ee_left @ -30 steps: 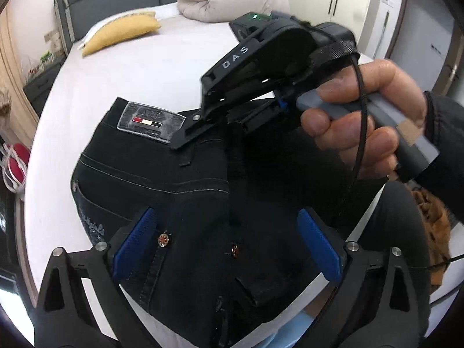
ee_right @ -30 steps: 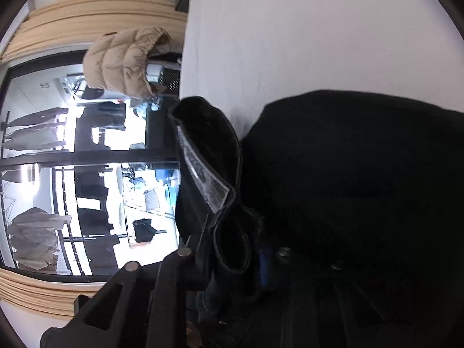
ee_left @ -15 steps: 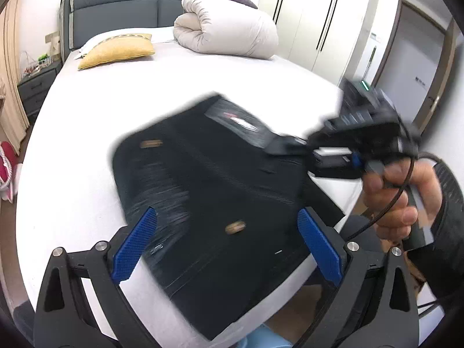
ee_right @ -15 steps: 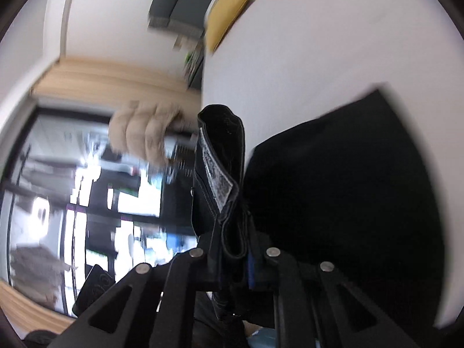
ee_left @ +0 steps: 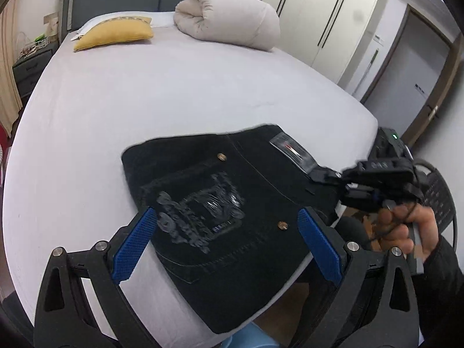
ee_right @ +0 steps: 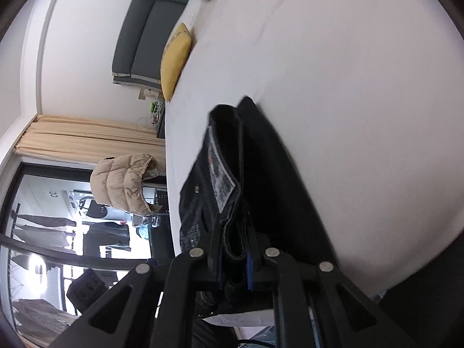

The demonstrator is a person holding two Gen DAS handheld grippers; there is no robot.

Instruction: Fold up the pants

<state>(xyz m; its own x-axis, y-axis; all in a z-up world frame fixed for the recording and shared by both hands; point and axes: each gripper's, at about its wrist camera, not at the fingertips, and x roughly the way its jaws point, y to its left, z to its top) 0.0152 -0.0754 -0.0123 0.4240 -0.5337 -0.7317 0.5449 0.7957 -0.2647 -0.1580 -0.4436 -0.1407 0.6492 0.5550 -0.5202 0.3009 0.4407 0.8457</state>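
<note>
Folded black pants [ee_left: 232, 203] lie at the near corner of the white bed [ee_left: 174, 92], back pocket and silver waist label facing up. My left gripper [ee_left: 226, 243] is open, its blue pads hovering above the pants' near end, touching nothing. My right gripper [ee_left: 327, 174] is at the pants' right edge, shut on the waistband by the label. In the right wrist view the gripper [ee_right: 235, 264] clamps the thick folded waistband [ee_right: 229, 174] between its blue pads.
A yellow pillow [ee_left: 113, 33] and a rolled cream duvet [ee_left: 229, 23] lie at the head of the bed. Wardrobe doors [ee_left: 327, 14] and a door stand to the right. A beige puffer jacket [ee_right: 124, 182] hangs beyond the bed's left side.
The right gripper has swung the pants around and laid them flat on the bed corner. My left gripper has pulled back and now looks over the whole folded garment.
</note>
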